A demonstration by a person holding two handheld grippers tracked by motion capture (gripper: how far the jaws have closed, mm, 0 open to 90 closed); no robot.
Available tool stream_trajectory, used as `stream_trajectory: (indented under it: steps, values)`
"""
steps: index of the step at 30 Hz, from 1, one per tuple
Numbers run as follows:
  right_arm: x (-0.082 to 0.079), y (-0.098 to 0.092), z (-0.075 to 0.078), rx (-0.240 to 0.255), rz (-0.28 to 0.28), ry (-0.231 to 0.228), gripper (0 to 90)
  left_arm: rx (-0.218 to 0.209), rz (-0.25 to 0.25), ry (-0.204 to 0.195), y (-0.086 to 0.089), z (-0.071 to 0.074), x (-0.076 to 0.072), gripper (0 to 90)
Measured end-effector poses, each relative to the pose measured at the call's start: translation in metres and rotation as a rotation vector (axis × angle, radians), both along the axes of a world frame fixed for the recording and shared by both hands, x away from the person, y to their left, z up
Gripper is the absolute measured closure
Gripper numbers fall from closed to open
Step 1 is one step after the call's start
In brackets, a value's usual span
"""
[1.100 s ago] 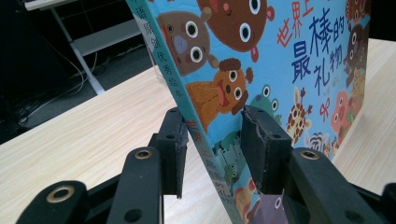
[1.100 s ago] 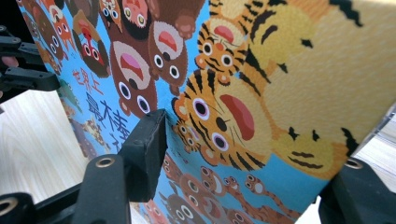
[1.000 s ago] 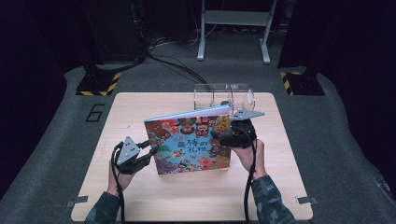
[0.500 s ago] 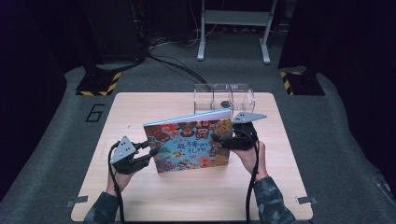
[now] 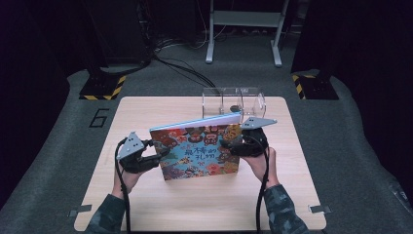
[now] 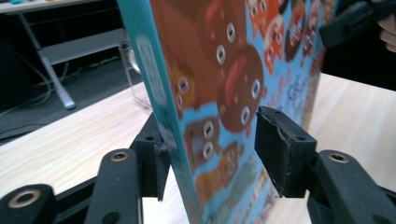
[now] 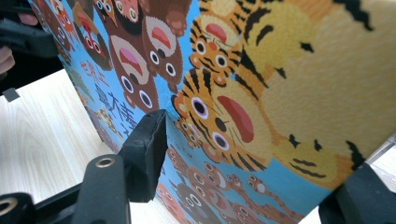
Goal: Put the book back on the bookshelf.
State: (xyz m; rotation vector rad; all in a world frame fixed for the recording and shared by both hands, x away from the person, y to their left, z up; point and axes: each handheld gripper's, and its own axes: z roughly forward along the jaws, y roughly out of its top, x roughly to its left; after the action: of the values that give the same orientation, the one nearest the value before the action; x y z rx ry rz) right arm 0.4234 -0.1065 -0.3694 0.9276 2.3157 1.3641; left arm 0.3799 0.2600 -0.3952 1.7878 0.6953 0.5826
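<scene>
Dark floor with cables surrounds my pale wooden counter, and everything sits around the picture book that stands tilted on its lower edge near the counter's middle, its cartoon-animal cover facing me.

At the book's left edge, my left hand-held gripper reaches in from my left hand. In the left gripper view the book's spine edge runs between the two black jaws. The jaw behind the book touches its back face, while the jaw on the cover side stands a little off the cover, so this hand-held gripper is spread around the book rather than pinching it.

At the book's right edge, my right hand-held gripper comes in from my right hand, its grey three-cornered plate level above it. In the right gripper view one jaw pad presses on the cover beside a tiger; the other jaw lies behind the book, and I cannot tell whether it is touching.

Behind the book, toward the counter's far edge, stands a clear plastic box with a small dark thing inside.
</scene>
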Motion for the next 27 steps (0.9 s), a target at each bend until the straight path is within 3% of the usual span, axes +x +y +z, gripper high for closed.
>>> stream_trajectory:
  steps: [4,11,18,23,27]
  values:
    - [0.000,-0.001,-0.001,0.005,0.006,-0.005,39.9,-0.045,-0.041,0.014,0.005,0.000,0.002,55.9]
    - [-0.001,0.001,-0.001,-0.001,-0.027,0.001,32.4,-0.022,-0.087,0.001,0.007,0.000,-0.005,62.4]
    - [0.001,0.002,-0.001,-0.009,-0.029,0.009,27.3,-0.031,-0.122,-0.017,0.007,-0.001,-0.011,66.3]
    - [0.002,-0.006,0.000,-0.014,-0.047,0.023,24.9,-0.026,-0.164,-0.027,0.007,-0.001,-0.014,70.1]
    - [0.007,-0.012,0.001,-0.011,-0.076,0.025,16.8,-0.009,-0.207,-0.041,0.006,0.000,-0.015,73.5]
